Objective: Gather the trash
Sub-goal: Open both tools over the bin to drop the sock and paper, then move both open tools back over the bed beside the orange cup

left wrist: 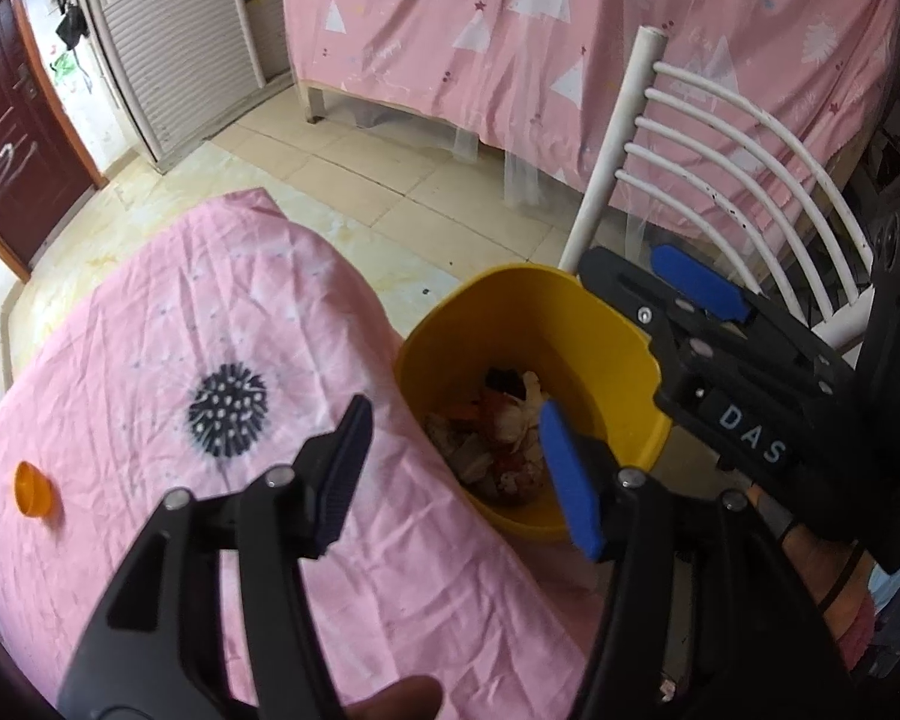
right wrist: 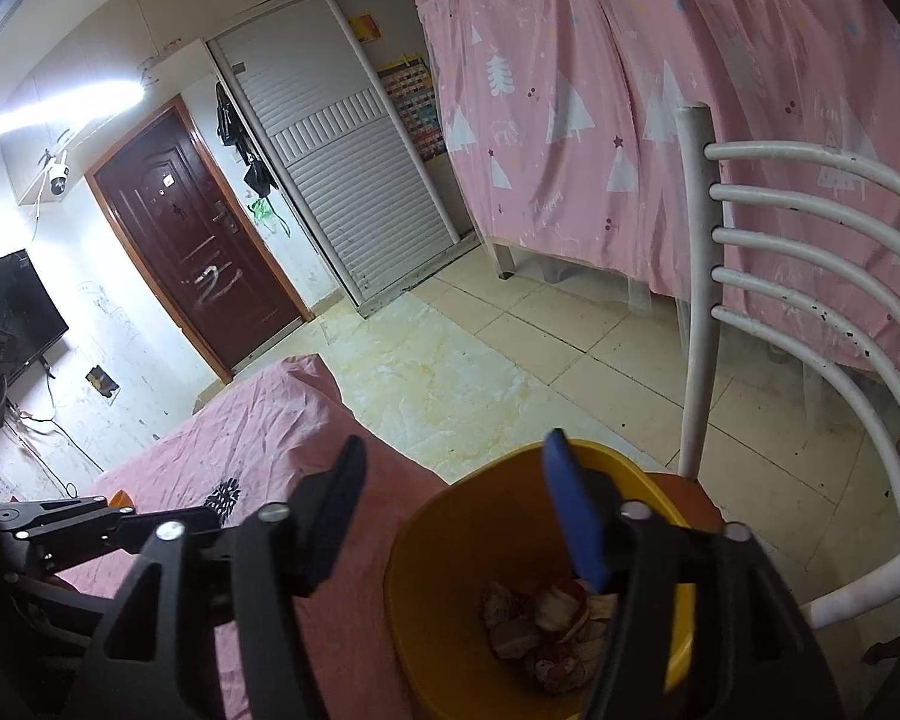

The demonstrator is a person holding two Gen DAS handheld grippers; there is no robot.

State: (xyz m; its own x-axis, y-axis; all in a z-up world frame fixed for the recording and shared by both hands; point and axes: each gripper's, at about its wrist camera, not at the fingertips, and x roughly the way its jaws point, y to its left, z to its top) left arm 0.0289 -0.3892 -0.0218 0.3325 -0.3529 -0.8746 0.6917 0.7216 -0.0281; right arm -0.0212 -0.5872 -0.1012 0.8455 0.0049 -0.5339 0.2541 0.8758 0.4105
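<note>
Bin: yellow bin (left wrist: 534, 324) just beside the pink-covered table (left wrist: 210, 312), on a white chair (left wrist: 720, 138).
Done: crumpled trash (left wrist: 498, 438) lies in the bin.
Left: an orange cap (left wrist: 33, 489) on the table, well apart from the bin.
Left gripper (left wrist: 456, 480): spread, empty, over the bin's edge.
Right gripper (right wrist: 456, 516): spread, empty, above the bin.
Obstacles: none apparent; grippers close together.

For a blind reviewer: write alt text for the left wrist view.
The open, empty left claw hangs over a yellow bin of crumpled trash beside a pink-sheeted table. The right claw reaches over the rim; an orange cap lies on the sheet.
</note>
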